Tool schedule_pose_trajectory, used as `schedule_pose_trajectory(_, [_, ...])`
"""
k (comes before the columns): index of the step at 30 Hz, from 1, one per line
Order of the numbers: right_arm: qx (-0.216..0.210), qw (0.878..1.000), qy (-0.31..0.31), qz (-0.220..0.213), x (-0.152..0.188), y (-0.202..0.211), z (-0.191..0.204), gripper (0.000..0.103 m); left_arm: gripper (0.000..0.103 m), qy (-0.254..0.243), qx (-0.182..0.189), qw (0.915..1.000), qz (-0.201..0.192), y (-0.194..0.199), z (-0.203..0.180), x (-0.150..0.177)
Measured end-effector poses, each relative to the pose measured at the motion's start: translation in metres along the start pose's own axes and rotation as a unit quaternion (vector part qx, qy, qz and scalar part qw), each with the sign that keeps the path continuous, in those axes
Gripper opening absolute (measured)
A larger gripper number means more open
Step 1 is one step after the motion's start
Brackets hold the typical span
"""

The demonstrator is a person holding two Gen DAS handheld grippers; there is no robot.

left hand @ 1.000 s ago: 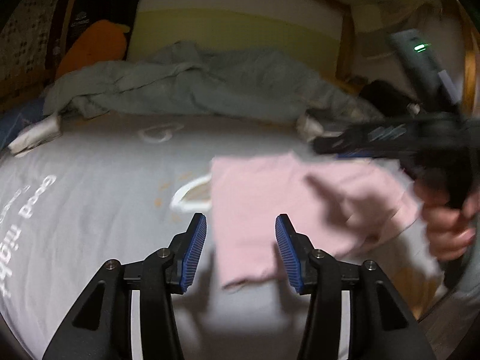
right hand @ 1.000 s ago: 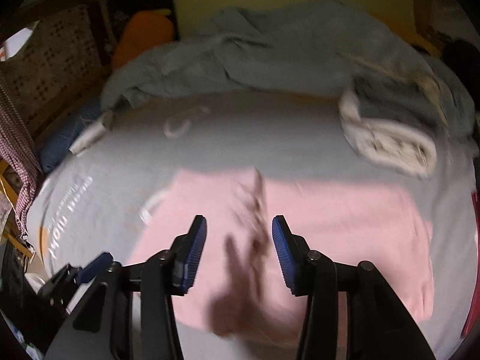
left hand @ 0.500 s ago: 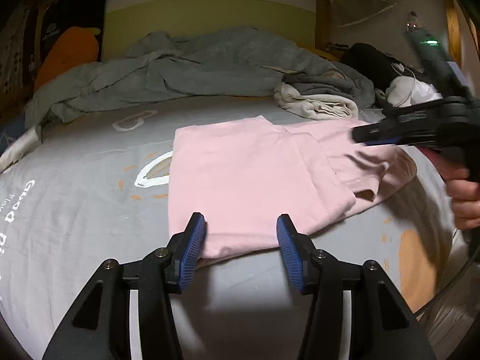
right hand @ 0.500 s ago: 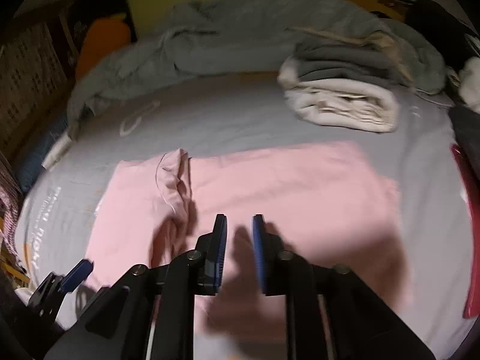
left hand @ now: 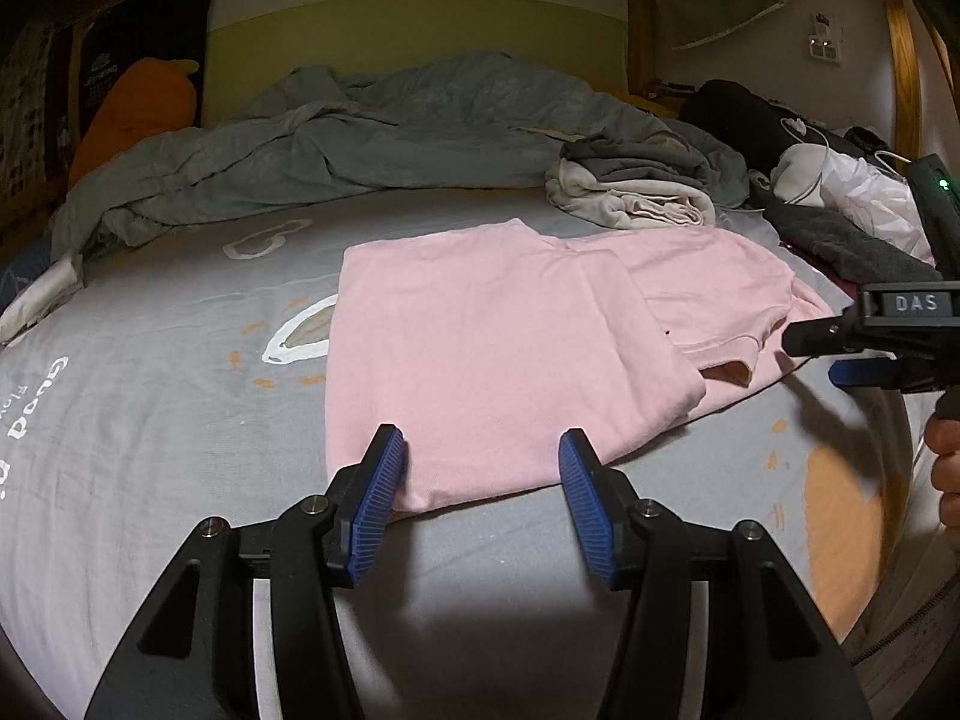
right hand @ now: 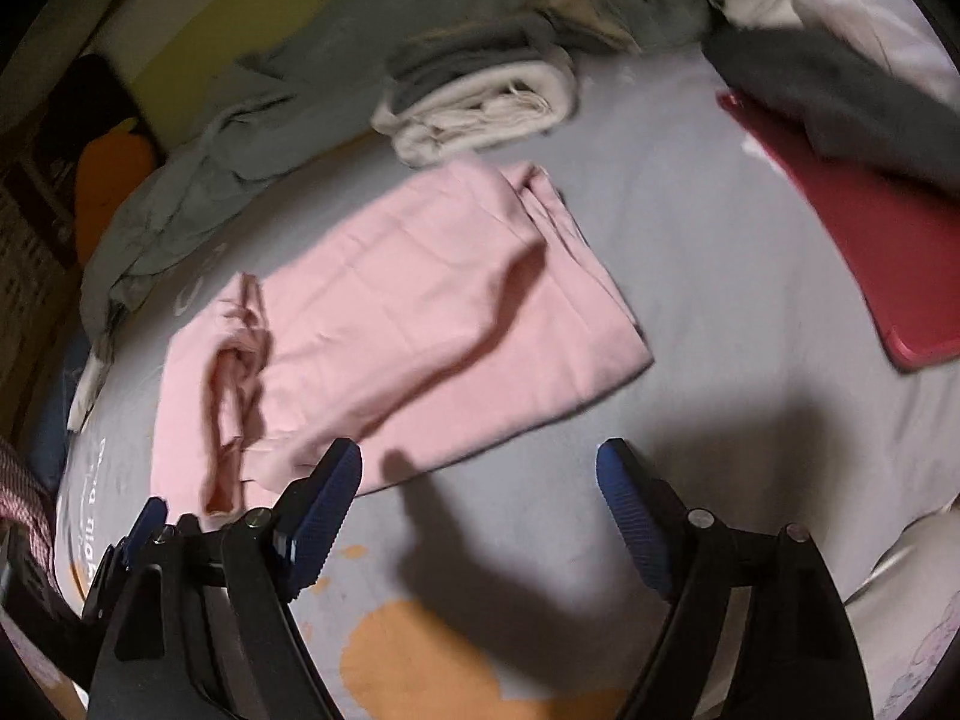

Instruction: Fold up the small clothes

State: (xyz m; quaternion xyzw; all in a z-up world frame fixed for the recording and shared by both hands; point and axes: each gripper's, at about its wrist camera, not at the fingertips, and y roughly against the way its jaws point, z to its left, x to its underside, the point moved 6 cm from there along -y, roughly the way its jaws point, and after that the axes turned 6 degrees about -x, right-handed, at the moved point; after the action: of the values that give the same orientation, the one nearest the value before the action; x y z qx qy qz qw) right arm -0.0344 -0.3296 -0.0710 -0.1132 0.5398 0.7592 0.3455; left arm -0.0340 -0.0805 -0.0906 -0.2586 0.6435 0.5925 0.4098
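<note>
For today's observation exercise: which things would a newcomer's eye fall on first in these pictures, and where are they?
The pink garment stands out first, lying partly folded in the middle of the grey bedsheet. Next come the blue pads of the open left tool, poised at the garment's near edge. In the right wrist view, a red flat item lies at the right, partly under dark grey cloth.

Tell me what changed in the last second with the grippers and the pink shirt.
The right hand-held gripper narrowed half a second ago, has reopened wide and pulled back off the pink shirt, holding nothing. The shirt's side now lies folded over. The left hand-held gripper stayed open at the shirt's near edge.
</note>
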Motion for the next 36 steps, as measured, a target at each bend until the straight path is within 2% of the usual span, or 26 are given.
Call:
schedule_pose_trajectory(3, [0.007, 1.0, 0.012, -0.003, -0.004, -0.005, 0.004, 0.082, 0.053, 0.009, 0.002, 0.9999, -0.004, 0.001, 0.001, 0.001])
schedule_pose_trajectory(8, [-0.012, 1.0, -0.01, -0.013, -0.011, -0.01, 0.001, 0.083, 0.053, 0.024, 0.014, 0.9996, -0.008, 0.002, 0.005, 0.001])
schedule_pose_trajectory(11, [-0.049, 0.998, -0.031, -0.025, -0.017, -0.012, -0.001, 0.084, 0.054, 0.023, 0.013, 0.9996, -0.009, 0.002, 0.004, 0.001])
schedule_pose_trajectory(15, [-0.11, 0.99, -0.085, -0.036, -0.024, -0.012, -0.009, 0.083, 0.055, 0.024, 0.014, 0.9996, -0.01, 0.001, 0.003, 0.001])
schedule_pose_trajectory(16, [-0.121, 0.987, -0.094, -0.038, -0.027, -0.013, -0.011, 0.08, 0.055, 0.026, 0.015, 0.9995, -0.01, 0.001, 0.003, 0.001])
schedule_pose_trajectory(18, [-0.133, 0.986, -0.098, -0.029, -0.03, -0.02, -0.014, 0.043, 0.055, 0.029, 0.017, 0.9994, -0.01, 0.001, 0.004, 0.0])
schedule_pose_trajectory(19, [-0.125, 0.986, -0.104, -0.022, -0.031, -0.025, -0.018, 0.034, 0.055, 0.03, 0.018, 0.9993, -0.01, 0.001, 0.004, 0.0])
schedule_pose_trajectory(20, [-0.115, 0.987, -0.113, -0.024, -0.031, -0.028, -0.023, 0.02, 0.055, 0.032, 0.019, 0.9992, -0.01, 0.001, 0.005, -0.001])
schedule_pose_trajectory(22, [-0.122, 0.985, -0.12, -0.028, -0.032, -0.027, -0.024, 0.012, 0.052, 0.043, 0.01, 0.9988, -0.02, 0.006, 0.009, -0.004])
schedule_pose_trajectory(25, [-0.096, 0.991, -0.082, -0.046, -0.035, -0.019, -0.011, 0.008, 0.052, 0.063, -0.056, 0.9942, -0.066, 0.025, 0.027, -0.017])
schedule_pose_trajectory(26, [-0.087, 0.993, -0.063, -0.056, -0.036, -0.014, -0.003, 0.007, 0.052, 0.076, -0.063, 0.9917, -0.083, 0.034, 0.035, -0.024])
schedule_pose_trajectory(30, [-0.113, 0.99, -0.015, -0.084, -0.044, 0.004, 0.037, 0.007, 0.052, 0.127, -0.071, 0.9801, -0.135, 0.071, 0.071, -0.049])
schedule_pose_trajectory(32, [-0.11, 0.989, 0.02, -0.093, -0.045, 0.009, 0.063, 0.007, 0.052, 0.146, -0.078, 0.9738, -0.156, 0.084, 0.088, -0.056])
schedule_pose_trajectory(36, [-0.11, 0.981, 0.119, -0.106, -0.036, 0.013, 0.136, 0.007, 0.052, 0.18, -0.08, 0.9665, -0.165, 0.094, 0.117, -0.056])
